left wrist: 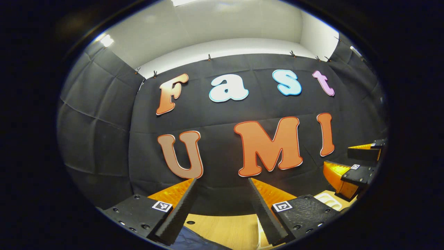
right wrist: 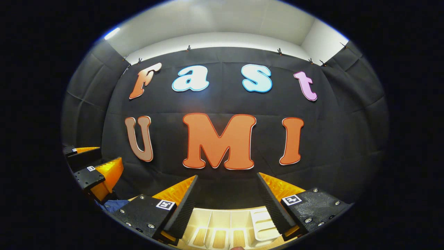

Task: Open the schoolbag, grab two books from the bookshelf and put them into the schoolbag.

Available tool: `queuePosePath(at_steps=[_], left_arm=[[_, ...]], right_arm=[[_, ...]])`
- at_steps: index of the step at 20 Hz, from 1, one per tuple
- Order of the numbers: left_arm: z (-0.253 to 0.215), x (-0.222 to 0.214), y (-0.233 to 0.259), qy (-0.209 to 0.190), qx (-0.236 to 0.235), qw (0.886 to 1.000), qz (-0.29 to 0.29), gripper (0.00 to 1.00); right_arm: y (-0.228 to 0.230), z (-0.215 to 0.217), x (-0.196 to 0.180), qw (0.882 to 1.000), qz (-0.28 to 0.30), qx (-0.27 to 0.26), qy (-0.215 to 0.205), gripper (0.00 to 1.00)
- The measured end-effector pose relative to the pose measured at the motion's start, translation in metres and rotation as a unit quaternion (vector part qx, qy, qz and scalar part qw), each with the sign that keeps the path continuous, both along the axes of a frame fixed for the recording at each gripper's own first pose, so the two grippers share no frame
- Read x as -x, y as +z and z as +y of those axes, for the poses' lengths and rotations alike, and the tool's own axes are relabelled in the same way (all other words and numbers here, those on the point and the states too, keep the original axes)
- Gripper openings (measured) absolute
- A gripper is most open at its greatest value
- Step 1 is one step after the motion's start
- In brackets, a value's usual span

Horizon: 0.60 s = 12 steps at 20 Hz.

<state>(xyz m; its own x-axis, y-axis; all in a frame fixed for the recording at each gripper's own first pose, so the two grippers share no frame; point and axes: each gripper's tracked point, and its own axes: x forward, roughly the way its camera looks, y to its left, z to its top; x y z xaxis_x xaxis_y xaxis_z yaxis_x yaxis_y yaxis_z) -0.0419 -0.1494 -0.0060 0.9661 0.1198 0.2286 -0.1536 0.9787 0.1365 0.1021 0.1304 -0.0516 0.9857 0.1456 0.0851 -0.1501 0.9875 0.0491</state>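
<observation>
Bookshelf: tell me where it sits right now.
The white bookshelf sits low in the right gripper view, on the wooden table, directly below and between the right gripper's open fingers.

The left gripper (left wrist: 222,180) is held level and pointed straight ahead, its two fingers spread well apart with nothing gripped between them. The right gripper (right wrist: 227,177) is carried in the same attitude (jaws likewise parted and empty), and it is also seen from the left gripper view at the far right (left wrist: 350,163), raised and open. In the right gripper view the left gripper is seen at the far left edge (right wrist: 93,163), alongside and apart.
</observation>
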Motion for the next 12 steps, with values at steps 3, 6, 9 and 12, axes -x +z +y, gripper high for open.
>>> queuePosePath(at_steps=[3,6,9,12], left_arm=[[-0.0021,-0.0002,0.0041,-0.015,0.01,1.0,-0.008,0.89],[-0.0017,0.0011,0.0032,-0.031,0.019,0.999,-0.005,0.9],[-0.0023,0.0023,0.0101,-0.019,0.017,0.999,-0.028,0.89],[-0.0045,-0.0004,0.0092,-0.007,0.014,0.999,-0.039,0.92]], right_arm=[[0.0008,0.0015,0.0025,1.0,-0.005,0.006,0.001,0.83],[-0.0003,0.0043,0.0058,1.0,-0.009,0.01,0.002,1.0],[-0.0025,0.0082,0.0081,1.0,-0.008,0.016,0.007,0.96],[-0.0039,0.0096,0.0095,1.0,-0.008,0.019,0.007,0.96]])
